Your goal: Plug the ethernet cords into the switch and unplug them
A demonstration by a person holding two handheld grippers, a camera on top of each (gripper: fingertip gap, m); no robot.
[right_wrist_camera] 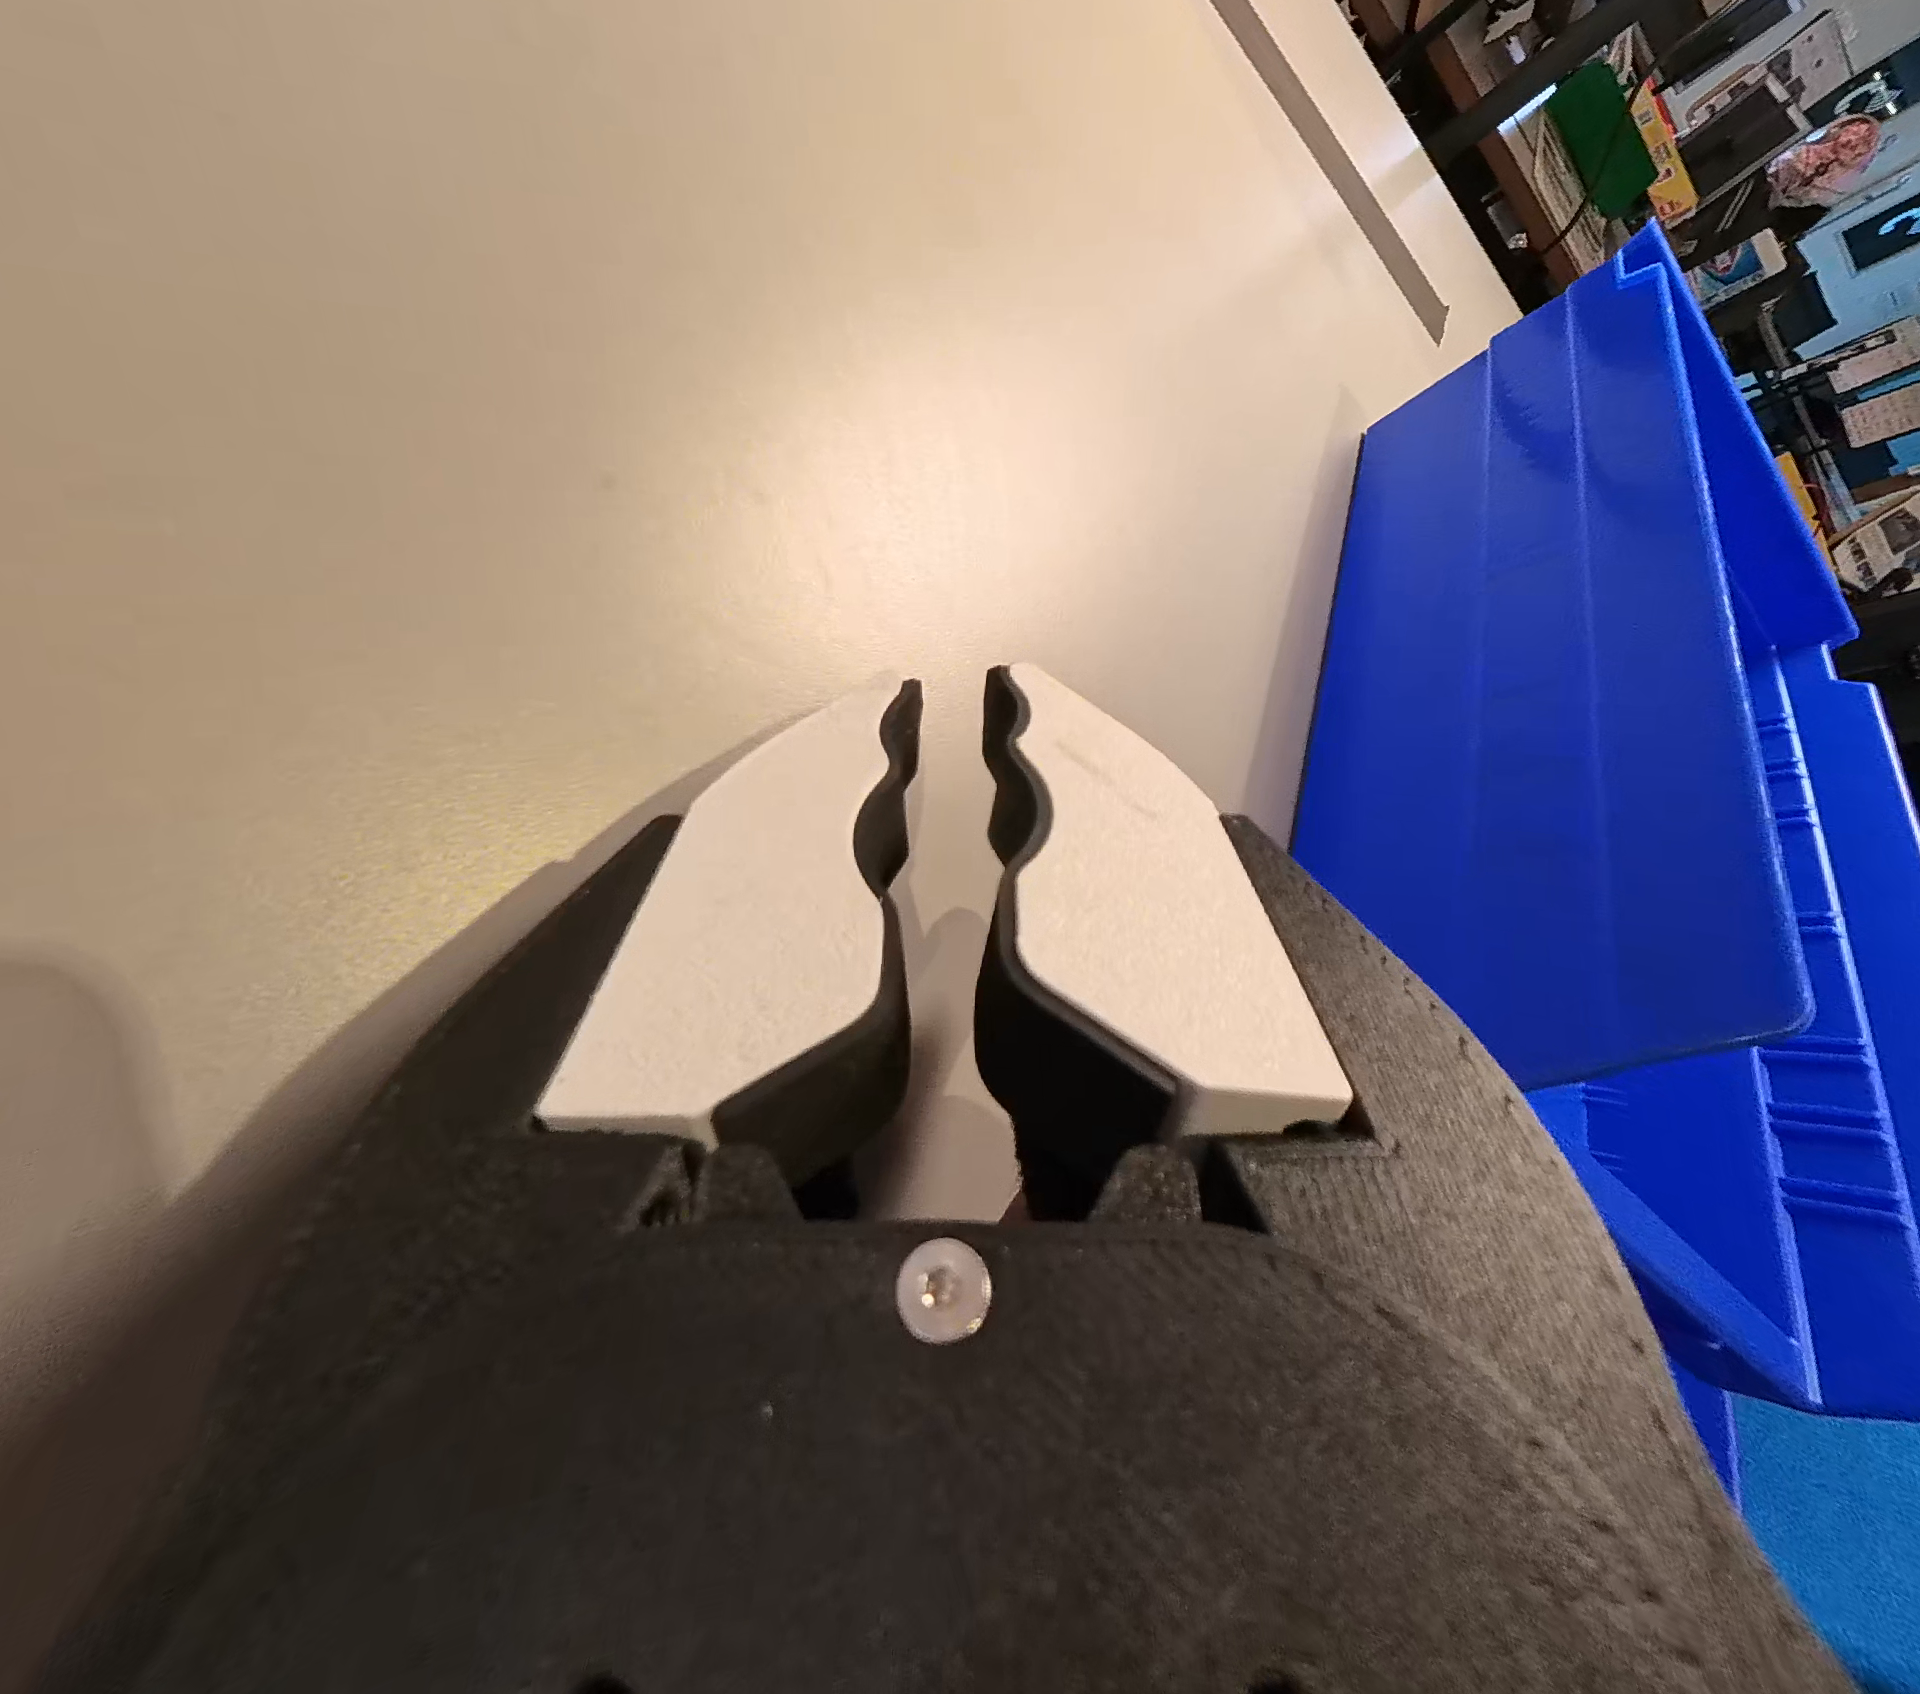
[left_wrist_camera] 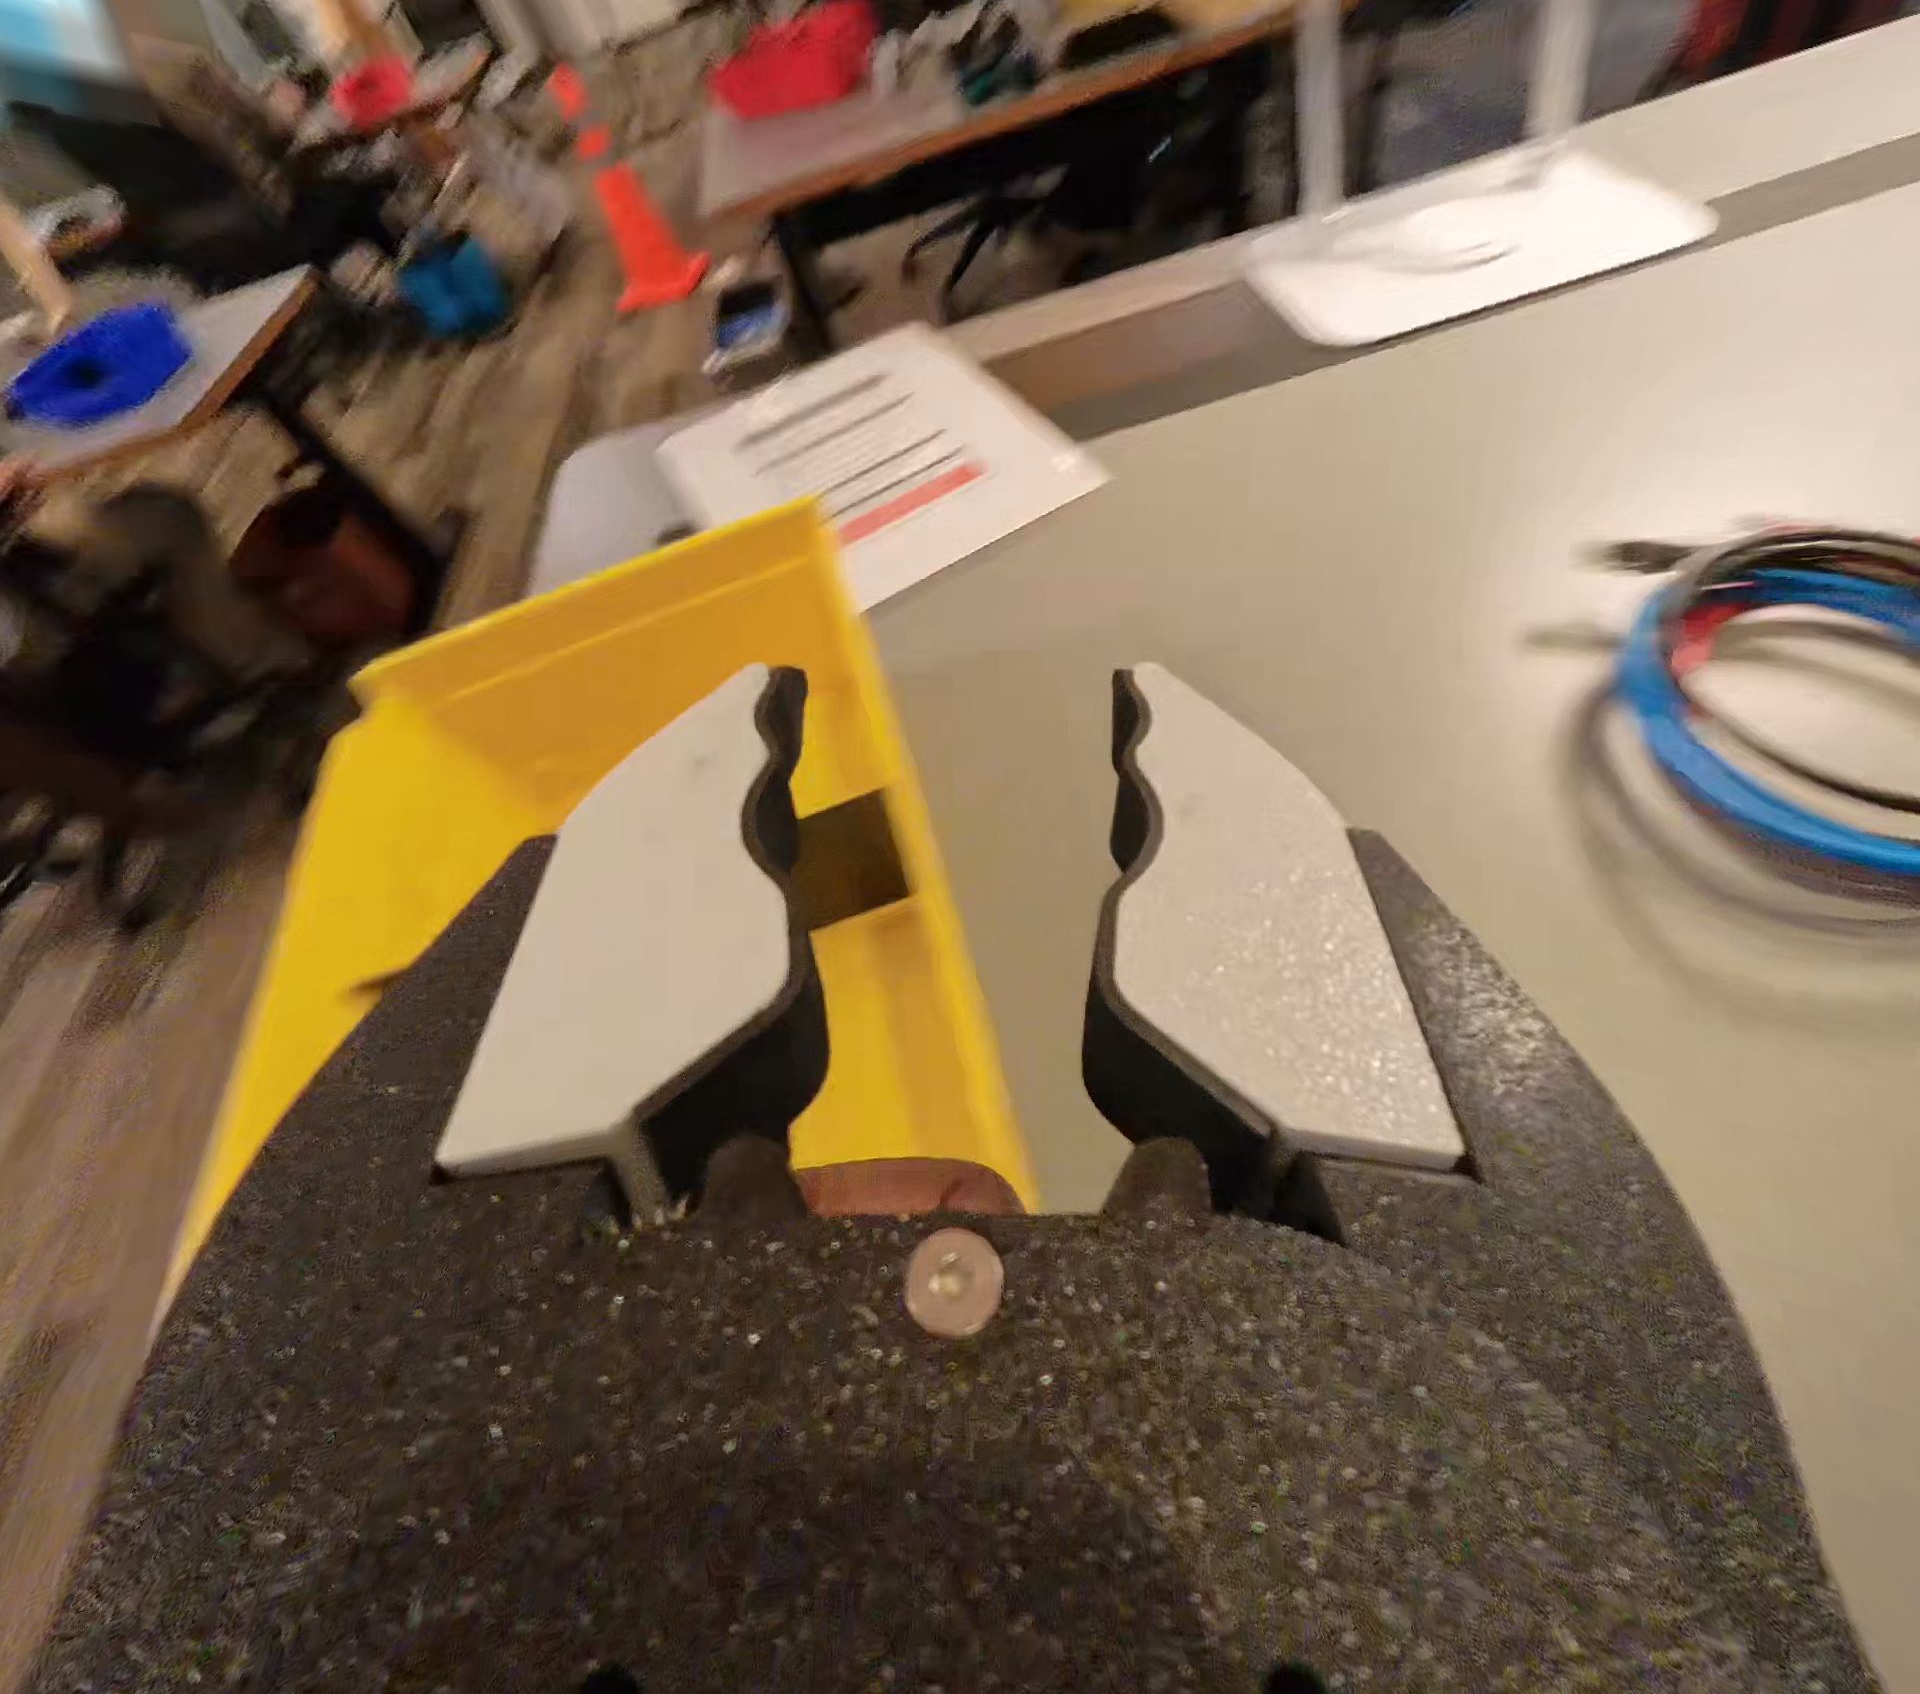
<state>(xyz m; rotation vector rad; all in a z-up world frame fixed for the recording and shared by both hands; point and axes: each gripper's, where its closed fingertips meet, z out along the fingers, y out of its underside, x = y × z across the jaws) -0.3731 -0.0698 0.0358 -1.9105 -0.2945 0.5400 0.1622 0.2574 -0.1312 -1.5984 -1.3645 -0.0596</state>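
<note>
In the left wrist view a coil of ethernet cords (left_wrist_camera: 1766, 730), blue, black and red, lies on the white table (left_wrist_camera: 1351, 605) at the right edge. My left gripper (left_wrist_camera: 956, 688) is open and empty, above the table's left part, well to the left of the coil. In the right wrist view my right gripper (right_wrist_camera: 954, 688) hangs low over bare table (right_wrist_camera: 623, 294), its jaws nearly closed with a narrow gap and nothing between them. No switch shows in either view.
A yellow bin (left_wrist_camera: 644, 761) sits under my left gripper at the table's left edge. A printed sheet (left_wrist_camera: 894, 460) and a white lamp base (left_wrist_camera: 1475, 242) lie beyond. A blue bin (right_wrist_camera: 1558, 709) stands right of my right gripper. Cluttered room behind.
</note>
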